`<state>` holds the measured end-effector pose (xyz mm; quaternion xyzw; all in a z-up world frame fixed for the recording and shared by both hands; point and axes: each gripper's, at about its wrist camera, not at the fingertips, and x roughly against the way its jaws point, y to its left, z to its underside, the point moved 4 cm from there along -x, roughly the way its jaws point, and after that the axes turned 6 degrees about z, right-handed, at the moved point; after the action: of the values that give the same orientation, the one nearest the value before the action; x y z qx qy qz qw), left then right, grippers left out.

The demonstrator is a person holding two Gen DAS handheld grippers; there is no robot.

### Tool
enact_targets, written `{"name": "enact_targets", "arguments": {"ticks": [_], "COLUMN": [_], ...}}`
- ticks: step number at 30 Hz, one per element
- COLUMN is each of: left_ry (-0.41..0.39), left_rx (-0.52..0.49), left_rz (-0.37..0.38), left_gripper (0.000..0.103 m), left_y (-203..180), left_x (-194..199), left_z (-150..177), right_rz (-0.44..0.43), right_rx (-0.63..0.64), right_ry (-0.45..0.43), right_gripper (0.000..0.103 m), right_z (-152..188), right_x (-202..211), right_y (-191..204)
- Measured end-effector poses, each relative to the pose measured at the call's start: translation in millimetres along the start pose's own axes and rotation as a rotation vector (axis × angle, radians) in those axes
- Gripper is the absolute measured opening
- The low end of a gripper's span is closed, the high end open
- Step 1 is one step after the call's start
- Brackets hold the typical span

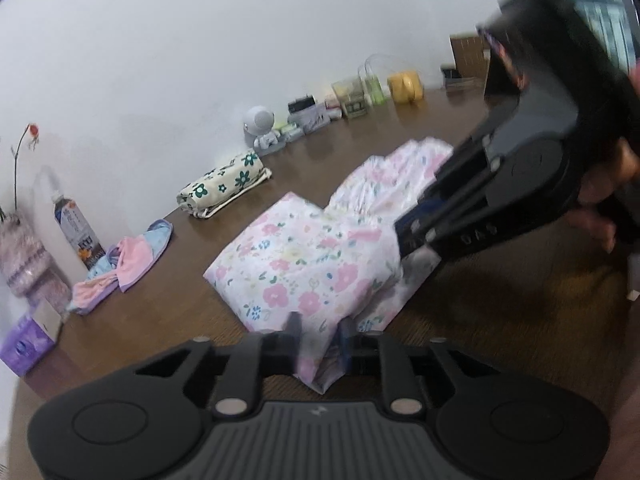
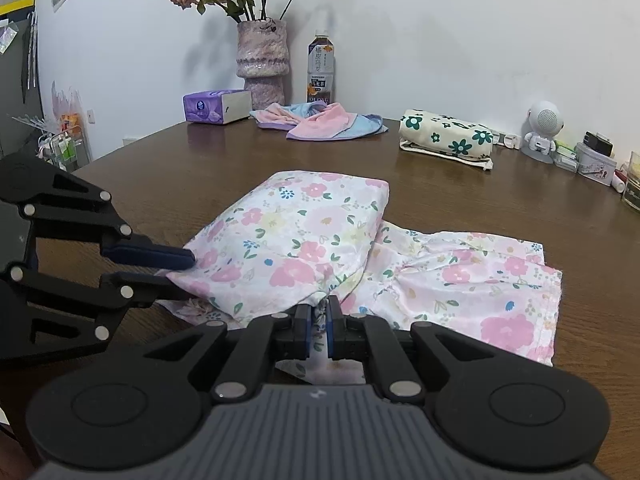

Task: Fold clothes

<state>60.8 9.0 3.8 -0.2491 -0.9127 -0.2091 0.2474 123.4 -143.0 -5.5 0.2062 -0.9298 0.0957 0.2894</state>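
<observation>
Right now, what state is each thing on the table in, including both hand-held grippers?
Pink floral cotton garment: partly folded, one half doubled over, the rest spread flat on the table.
Left hand-held gripper: jaws apart, garment's corner between them.
Right hand-held gripper: shut on the garment's near edge.
Pink-and-blue cloth: crumpled, unfolded.
Cream cloth bag with green flowers: rolled up, lying on its side.
Tea bottle: upright, capped.

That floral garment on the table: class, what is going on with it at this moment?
A person is folding the floral garment on the brown table with two handheld grippers. The right gripper is shut on a bunched bit of cloth at the near edge. The left gripper has the folded corner between its jaws, which stand apart. One part is already folded over; the rest lies flat to the right.
</observation>
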Motion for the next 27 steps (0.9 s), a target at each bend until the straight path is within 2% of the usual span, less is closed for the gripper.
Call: {"name": "enact_targets", "arguments": {"ticks": [1, 2, 3, 4, 5, 7, 11, 17, 22, 24, 27], "left_ry": [-0.022, -0.046, -0.064, -0.081, -0.09, -0.087, -0.016, 0.026, 0.038, 0.038, 0.033], "left_rx": [0.032, 0.069, 0.104, 0.138, 0.165, 0.194, 0.187, 0.088, 0.034, 0.019, 0.006], "left_rz": [0.012, 0.019, 0.024, 0.026, 0.024, 0.022, 0.049, 0.075, 0.063, 0.059, 0.068], "left_gripper": [0.039, 0.04, 0.04, 0.04, 0.038, 0.038, 0.037, 0.035, 0.035, 0.035, 0.037], "left_y": [4, 10, 16, 21, 26, 32, 26, 4, -6, -9, -12], "left_x": [6, 12, 17, 20, 20, 15, -16, -39, -43, -42, -41], "left_z": [-1, -3, -4, -6, -8, -10, -12, -18, -21, -21, -22], "right_rz": [-0.005, -0.012, -0.013, -0.016, -0.024, -0.06, -0.127, -0.103, -0.065, -0.052, -0.06], "right_rx": [-0.006, -0.007, -0.009, -0.011, -0.015, -0.052, -0.135, -0.094, -0.048, -0.071, -0.12], "right_ry": [0.003, 0.009, 0.006, -0.004, -0.017, -0.033, -0.085, -0.07, -0.047, -0.018, 0.022], "right_gripper": [0.01, 0.018, 0.031, 0.037, 0.039, 0.038, 0.039, 0.038, 0.03, 0.024, 0.021], "right_z": [0, 0, -1, -2, -5, -11, -32, -51, -65, -67, -68], "right_x": [1, 4, 9, 15, 22, 34, 39, -4, -38, -50, -68], "right_y": [-1, -3, -5, -8, -12, -23, -34, -24, -22, -27, -38]}}
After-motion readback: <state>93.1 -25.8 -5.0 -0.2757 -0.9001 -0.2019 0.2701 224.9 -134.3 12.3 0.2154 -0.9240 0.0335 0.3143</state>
